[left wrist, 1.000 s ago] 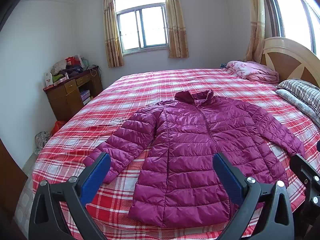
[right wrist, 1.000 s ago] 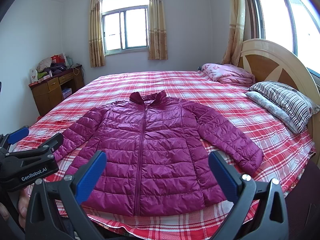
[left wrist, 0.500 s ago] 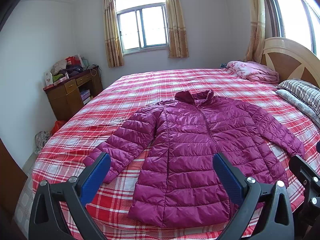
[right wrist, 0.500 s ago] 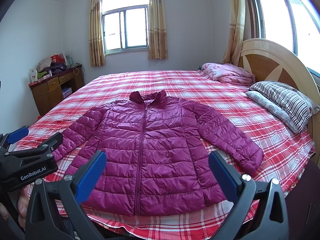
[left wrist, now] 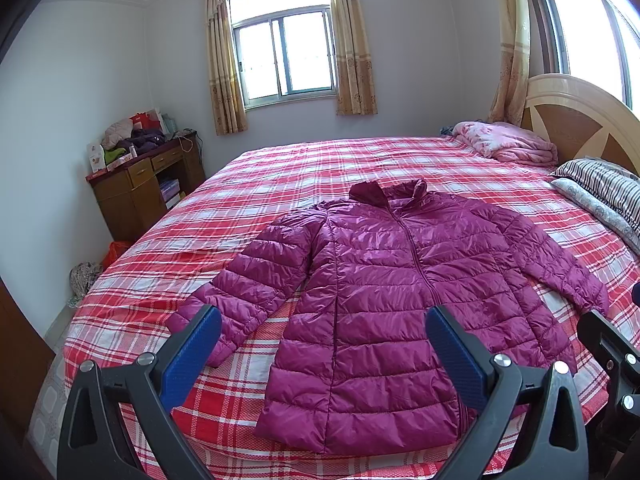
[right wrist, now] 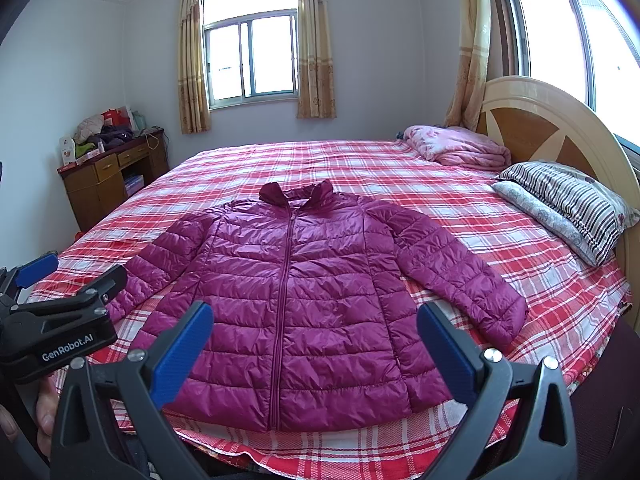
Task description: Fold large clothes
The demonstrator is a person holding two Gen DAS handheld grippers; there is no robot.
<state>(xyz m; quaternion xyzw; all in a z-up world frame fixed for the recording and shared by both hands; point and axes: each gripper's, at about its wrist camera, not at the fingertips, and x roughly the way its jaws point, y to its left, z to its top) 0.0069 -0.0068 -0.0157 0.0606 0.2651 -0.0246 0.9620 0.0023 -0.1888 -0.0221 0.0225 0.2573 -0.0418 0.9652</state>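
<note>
A magenta puffer jacket lies flat, zipped, sleeves spread, on the red plaid bed (collar toward the window). The left claw and right claw hang above its hem, both spread wide, gripping nothing

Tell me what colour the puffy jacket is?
Magenta-purple jacket; clearest in the right wrist view.

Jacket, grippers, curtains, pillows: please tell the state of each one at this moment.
Jacket: spread flat on the bed, zipped, sleeves out, unfolded.
Left gripper: open, empty.
Right gripper: open, empty.
Curtains: drawn aside.
Pink blanket: folded by the headboard.
Pillows: stacked.
</note>
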